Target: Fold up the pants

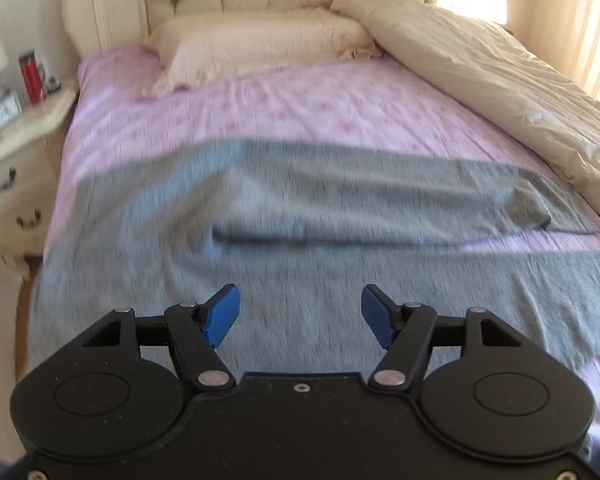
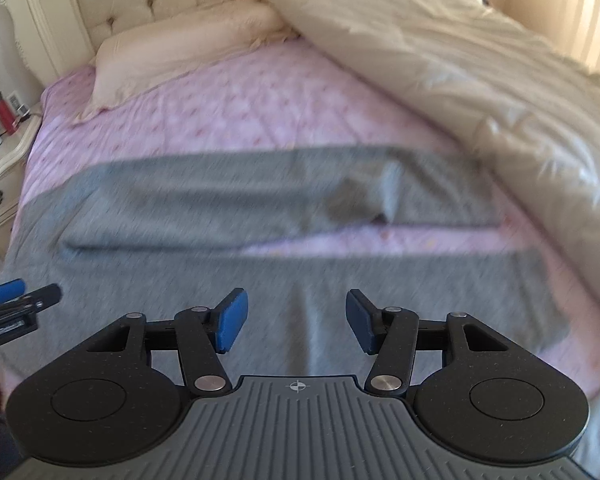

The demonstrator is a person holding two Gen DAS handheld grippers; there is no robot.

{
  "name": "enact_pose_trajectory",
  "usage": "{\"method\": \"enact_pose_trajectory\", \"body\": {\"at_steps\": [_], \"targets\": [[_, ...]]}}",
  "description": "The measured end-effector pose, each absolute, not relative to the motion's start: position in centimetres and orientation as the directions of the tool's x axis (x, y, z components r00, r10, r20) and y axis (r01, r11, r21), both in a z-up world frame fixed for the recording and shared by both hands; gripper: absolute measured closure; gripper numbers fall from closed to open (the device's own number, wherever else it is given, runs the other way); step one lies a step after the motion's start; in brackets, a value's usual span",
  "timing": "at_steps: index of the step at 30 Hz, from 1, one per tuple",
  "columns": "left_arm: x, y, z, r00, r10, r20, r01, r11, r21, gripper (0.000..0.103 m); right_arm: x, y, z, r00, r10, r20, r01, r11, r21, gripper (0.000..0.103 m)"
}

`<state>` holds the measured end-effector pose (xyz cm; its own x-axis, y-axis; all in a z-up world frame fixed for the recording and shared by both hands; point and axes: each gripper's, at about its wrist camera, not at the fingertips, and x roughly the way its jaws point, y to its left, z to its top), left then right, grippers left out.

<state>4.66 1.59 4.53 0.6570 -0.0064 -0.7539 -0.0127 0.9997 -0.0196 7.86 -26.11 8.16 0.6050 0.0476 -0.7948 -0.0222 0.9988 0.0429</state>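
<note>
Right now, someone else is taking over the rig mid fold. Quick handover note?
Left gripper: jaws open, nothing between them, above the near part of the pants.
Right gripper: jaws open, empty, above the near leg.
Grey knit pants: spread flat across the pink patterned bedsheet, legs running toward the cream duvet; a strip of sheet shows between the legs.
Done: pants laid out; no fold visible.
Left: bring one leg over the other, then fold lengthwise.

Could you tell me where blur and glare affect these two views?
Left wrist view: pants and sheet streaked by motion blur, gripper sharp, window glare top right. Right wrist view: the same smear over pants, gripper crisp, glare top right.
</note>
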Motion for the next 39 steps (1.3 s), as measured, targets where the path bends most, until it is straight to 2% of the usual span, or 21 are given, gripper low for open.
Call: {"method": "enact_pose_trajectory", "body": {"at_steps": [8,12,20,28,33,39], "targets": [[9.3,3.0,5.3,0.707,0.045,-0.705,-0.081,0.997,-0.018,0.034,12.7,-31.6,7.3,0.702,-0.058,-0.710,0.042,0.998,-0.040,0.050],[10.9,3.4,3.8,0.700,0.082,-0.709,-0.116,0.993,0.000,0.035,15.5,-35.0,5.1,0.675,-0.077,-0.734,0.091,0.996,-0.021,0.050],[11.7,3.4,-1.0,0.628,0.056,-0.776,-0.101,0.995,-0.010,0.035,20.0,-40.4,0.8,0.651,-0.182,-0.737,0.278,0.961,0.007,0.050],[11.5,3.4,-2.2,0.620,0.033,-0.784,-0.084,0.996,-0.024,0.035,23.7,-43.7,-3.7,0.570,-0.261,-0.779,0.437,0.899,0.019,0.050],[11.9,3.8,-2.9,0.616,0.005,-0.788,-0.081,0.995,-0.057,0.035,23.9,-44.0,-6.1,0.523,-0.248,-0.816,0.444,0.896,0.012,0.050],[12.4,3.9,-3.5,0.622,-0.026,-0.783,-0.057,0.995,-0.079,0.035,23.5,-44.3,-6.3,0.533,-0.217,-0.818,0.418,0.908,0.031,0.049]]}}
